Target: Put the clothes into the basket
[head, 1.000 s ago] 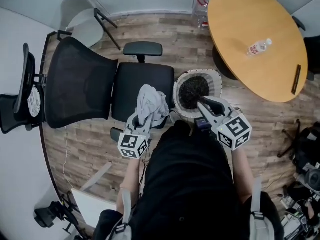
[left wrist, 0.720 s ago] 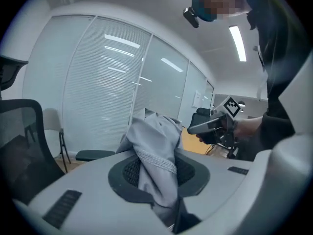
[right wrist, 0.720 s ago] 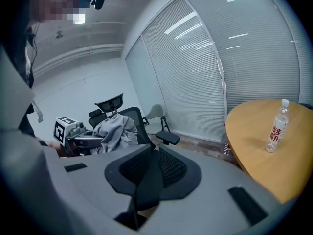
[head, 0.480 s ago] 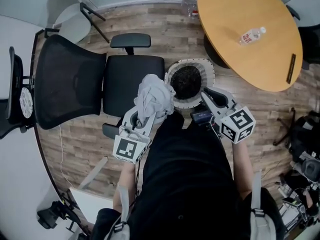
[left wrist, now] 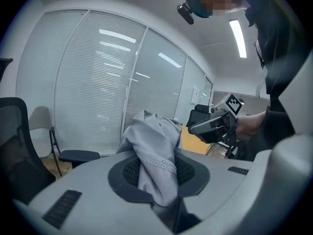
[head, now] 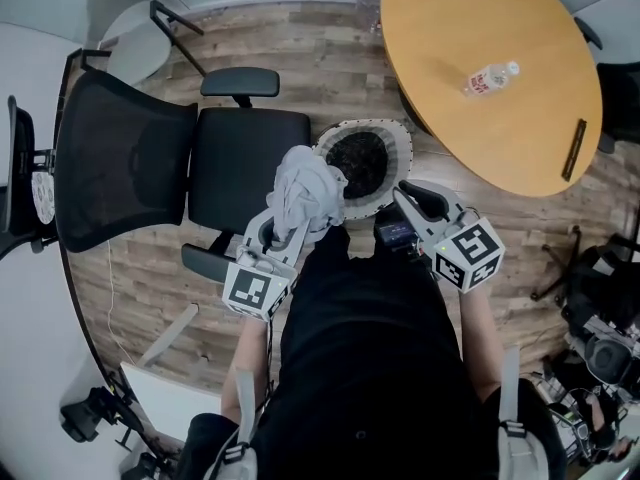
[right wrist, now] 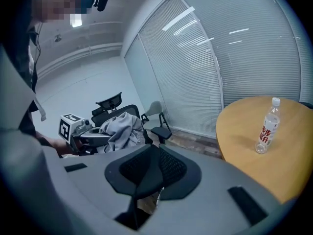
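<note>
A crumpled grey garment (head: 305,190) is bunched up in my left gripper (head: 276,230), which is shut on it; the cloth hangs over the jaws at the left rim of the basket (head: 404,148). The round white-rimmed basket stands on the floor with dark clothes (head: 360,158) inside. In the left gripper view the garment (left wrist: 154,141) fills the gap between the pads. My right gripper (head: 412,198) hovers just right of the basket; its jaws have just been closing and stand together with nothing between them (right wrist: 152,168). It sees the left gripper (right wrist: 90,137) and the garment (right wrist: 120,126).
A black office chair (head: 240,168) stands left of the basket. A round wooden table (head: 450,28) with a water bottle (head: 490,76) is at the right. A light chair (head: 130,48) is at the far left; bags and gear (head: 600,298) lie at the right.
My left gripper has lifted the grey garment off the chair seat and carried it toward the basket. My right gripper has drawn back from over the basket to its right side.
</note>
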Demonstrator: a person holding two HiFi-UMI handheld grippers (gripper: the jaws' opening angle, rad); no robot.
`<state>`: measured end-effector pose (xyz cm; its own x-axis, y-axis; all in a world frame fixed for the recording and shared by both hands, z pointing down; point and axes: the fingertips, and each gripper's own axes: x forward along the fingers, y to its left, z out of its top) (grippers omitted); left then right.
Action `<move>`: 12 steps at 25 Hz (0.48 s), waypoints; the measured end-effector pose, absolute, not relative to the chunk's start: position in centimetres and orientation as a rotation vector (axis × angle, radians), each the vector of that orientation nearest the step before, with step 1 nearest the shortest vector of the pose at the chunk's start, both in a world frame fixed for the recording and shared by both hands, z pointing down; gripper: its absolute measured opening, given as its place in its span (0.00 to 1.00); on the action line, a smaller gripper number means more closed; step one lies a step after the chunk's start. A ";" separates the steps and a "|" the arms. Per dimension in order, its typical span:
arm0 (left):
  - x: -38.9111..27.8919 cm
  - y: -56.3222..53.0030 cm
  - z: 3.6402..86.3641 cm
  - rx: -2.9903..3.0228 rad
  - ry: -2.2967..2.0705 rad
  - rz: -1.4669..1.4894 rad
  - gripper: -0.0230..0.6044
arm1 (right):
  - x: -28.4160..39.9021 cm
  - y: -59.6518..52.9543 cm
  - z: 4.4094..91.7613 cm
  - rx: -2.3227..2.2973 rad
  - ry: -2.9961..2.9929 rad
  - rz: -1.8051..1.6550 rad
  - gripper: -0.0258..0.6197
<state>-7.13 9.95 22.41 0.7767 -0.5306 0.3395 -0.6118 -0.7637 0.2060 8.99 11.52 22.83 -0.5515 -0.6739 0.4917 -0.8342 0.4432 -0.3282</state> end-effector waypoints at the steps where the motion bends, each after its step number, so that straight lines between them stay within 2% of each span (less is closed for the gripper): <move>1: -6.4 10.0 22.8 2.663 -0.886 0.387 0.18 | 9.4 11.6 22.9 1.277 -2.414 0.791 0.13; 12: 1.9 10.3 30.6 2.538 -0.902 0.524 0.18 | 13.9 12.5 27.0 0.999 -2.429 0.864 0.13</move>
<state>1.86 10.34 30.65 0.7224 -0.5103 0.4666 -0.6581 -0.7144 0.2376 13.93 12.47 26.96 -0.6779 -0.4976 0.5411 -0.7275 0.5595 -0.3970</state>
